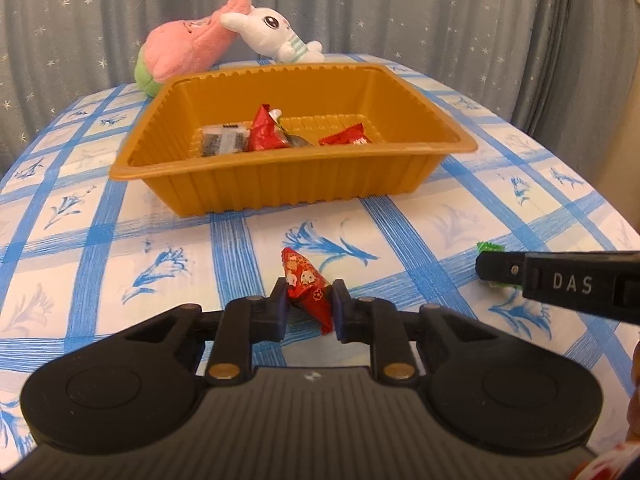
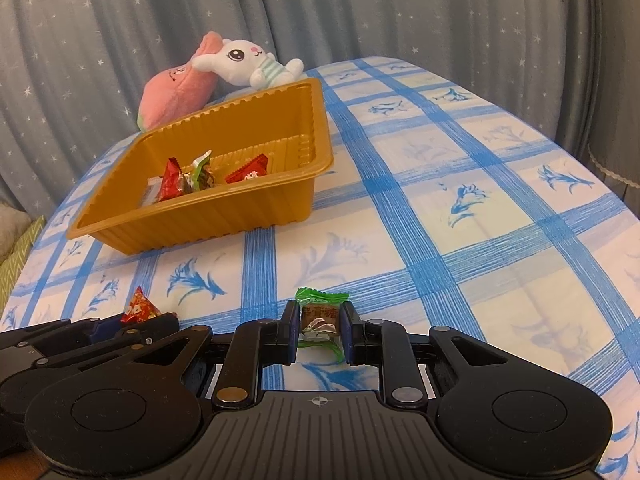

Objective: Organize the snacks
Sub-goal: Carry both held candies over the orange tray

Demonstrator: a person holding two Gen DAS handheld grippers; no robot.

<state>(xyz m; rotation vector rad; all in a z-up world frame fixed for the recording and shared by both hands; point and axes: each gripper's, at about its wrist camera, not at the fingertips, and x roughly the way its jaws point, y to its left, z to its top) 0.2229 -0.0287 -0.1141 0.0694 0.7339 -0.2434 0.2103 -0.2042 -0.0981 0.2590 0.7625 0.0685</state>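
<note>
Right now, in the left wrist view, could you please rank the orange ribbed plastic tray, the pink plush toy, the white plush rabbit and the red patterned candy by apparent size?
1. Orange ribbed plastic tray
2. Pink plush toy
3. White plush rabbit
4. Red patterned candy: smallest, though nearest the camera.

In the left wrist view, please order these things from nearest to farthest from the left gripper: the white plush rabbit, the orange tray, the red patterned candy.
1. red patterned candy, clamped between the fingers of the left gripper.
2. orange tray, on the tablecloth beyond the candy.
3. white plush rabbit, behind the tray's far rim, against the curtain.
</note>
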